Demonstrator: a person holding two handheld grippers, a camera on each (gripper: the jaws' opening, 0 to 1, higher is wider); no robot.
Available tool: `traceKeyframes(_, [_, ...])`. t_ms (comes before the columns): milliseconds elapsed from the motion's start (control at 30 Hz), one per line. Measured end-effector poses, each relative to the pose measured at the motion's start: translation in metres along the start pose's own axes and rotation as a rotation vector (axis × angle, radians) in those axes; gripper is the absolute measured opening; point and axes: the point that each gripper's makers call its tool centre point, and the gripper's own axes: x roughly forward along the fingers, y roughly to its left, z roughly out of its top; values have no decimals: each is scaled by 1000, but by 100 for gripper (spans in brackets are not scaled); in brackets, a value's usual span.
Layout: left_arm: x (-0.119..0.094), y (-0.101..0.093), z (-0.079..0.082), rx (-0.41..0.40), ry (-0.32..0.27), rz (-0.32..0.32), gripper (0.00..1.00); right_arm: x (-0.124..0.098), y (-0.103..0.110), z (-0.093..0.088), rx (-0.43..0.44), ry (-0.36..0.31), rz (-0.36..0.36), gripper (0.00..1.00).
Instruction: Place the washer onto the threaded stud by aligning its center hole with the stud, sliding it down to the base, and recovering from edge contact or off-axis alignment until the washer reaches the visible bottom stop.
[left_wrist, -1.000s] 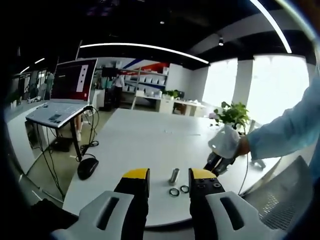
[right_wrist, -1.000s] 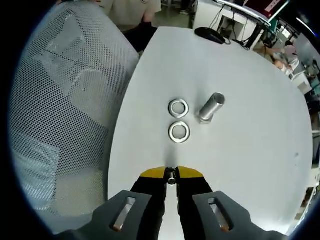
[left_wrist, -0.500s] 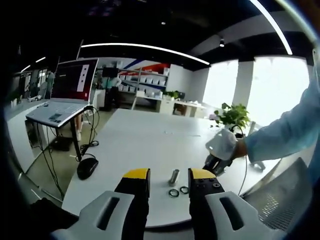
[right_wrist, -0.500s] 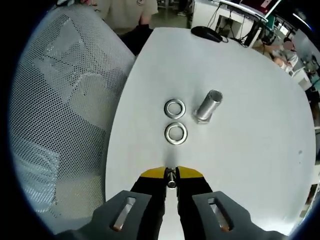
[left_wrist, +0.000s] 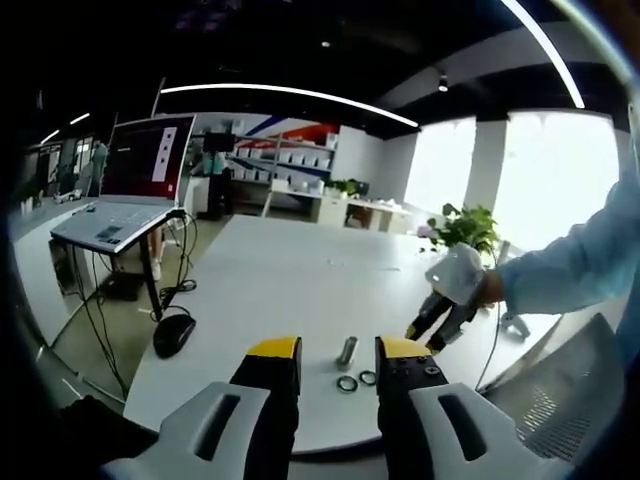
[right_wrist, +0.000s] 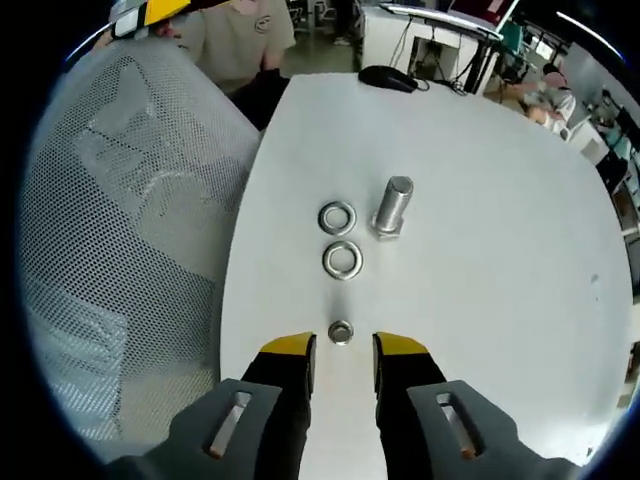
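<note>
A threaded stud stands head-down on the white table. Two steel washers lie flat just left of it. A smaller metal ring lies on the table right in front of my right gripper, which is open with nothing between its jaws. My left gripper hangs open well back from the table edge; between its jaws, far off, I see the stud and the washers. In the left gripper view the right gripper, held by a gloved hand, hovers to the right of the stud.
A mesh chair back stands against the table's left side in the right gripper view. A black mouse lies at the far end. In the left gripper view there are a laptop on a stand, another mouse and a potted plant.
My right gripper has opened and let go of the small metal ring, which now lies on the table ahead of its tips. The right view has pulled back and tilted. The left gripper stays still.
</note>
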Motion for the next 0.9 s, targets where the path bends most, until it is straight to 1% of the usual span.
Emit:
traceKeyframes(100, [0,0,0,-2,-3,1,27,-8,-2,1,30,-34,-16,25])
traceKeyframes(167, [0,0,1,-3,-4,1,27,-15,-3,3,61,-68,-22,25])
traceKeyframes(200, [0,0,1,-3,-5,2,27,-19,-2,5,90,-96,-19,25])
traceKeyframes(367, [0,0,1,-3,-5,1,27,-33,-5,8,112,-151,-55,25])
traceKeyframes(733, [-1,-1,1,-2,-10,2,27,-64,-8,-1,179,-231,-135,25])
traceKeyframes(900, [-1,-1,2,-4,-15,2,27,-75,-13,-9,251,-282,-166,25])
